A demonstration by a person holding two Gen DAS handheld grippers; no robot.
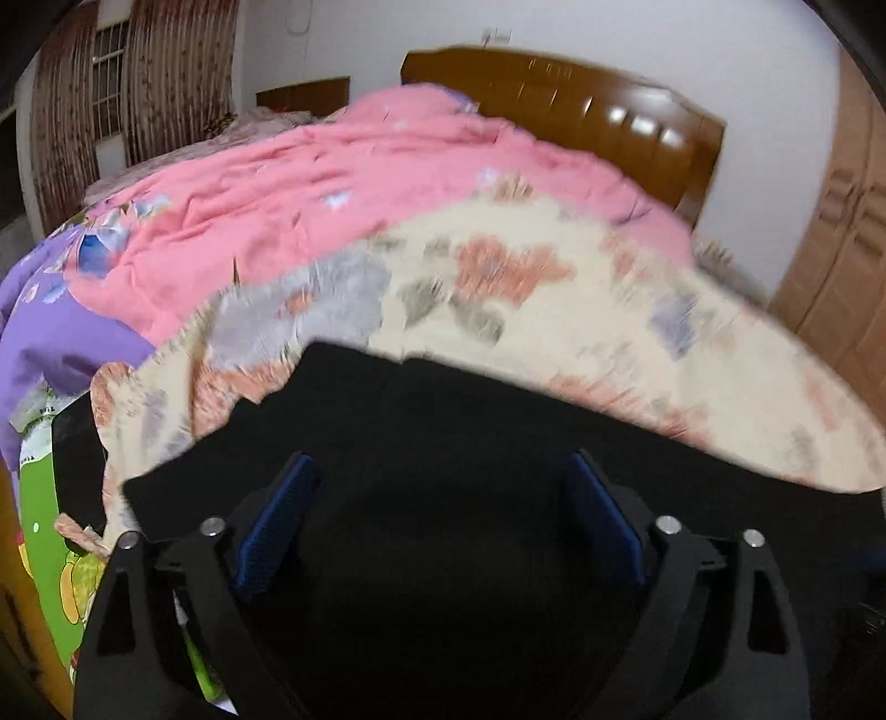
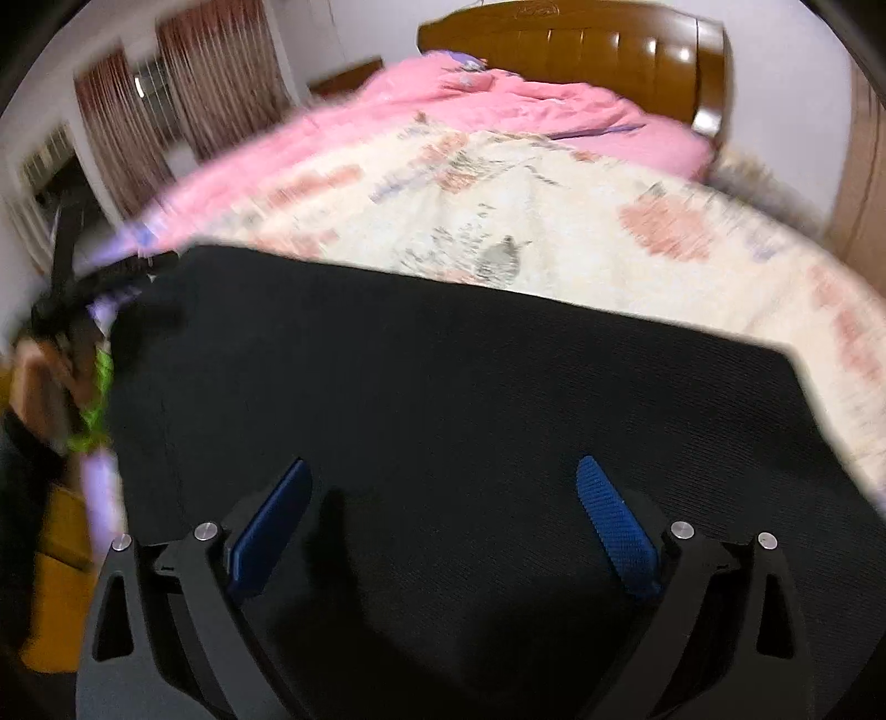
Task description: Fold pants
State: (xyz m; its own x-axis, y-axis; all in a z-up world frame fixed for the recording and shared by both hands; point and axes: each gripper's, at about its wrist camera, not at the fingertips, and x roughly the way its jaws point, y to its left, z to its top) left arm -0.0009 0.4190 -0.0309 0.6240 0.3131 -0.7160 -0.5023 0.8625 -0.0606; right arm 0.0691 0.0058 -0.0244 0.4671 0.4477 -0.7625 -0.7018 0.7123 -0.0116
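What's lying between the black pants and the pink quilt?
In both wrist views, the cream floral blanket fills the stretch between the black pants and the pink quilt.

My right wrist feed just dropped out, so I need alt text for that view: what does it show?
The right claw hangs open over black pants spread flat on a cream floral blanket, nothing between its blue pads. Beyond lie a pink quilt and a wooden headboard. The picture is motion-blurred.
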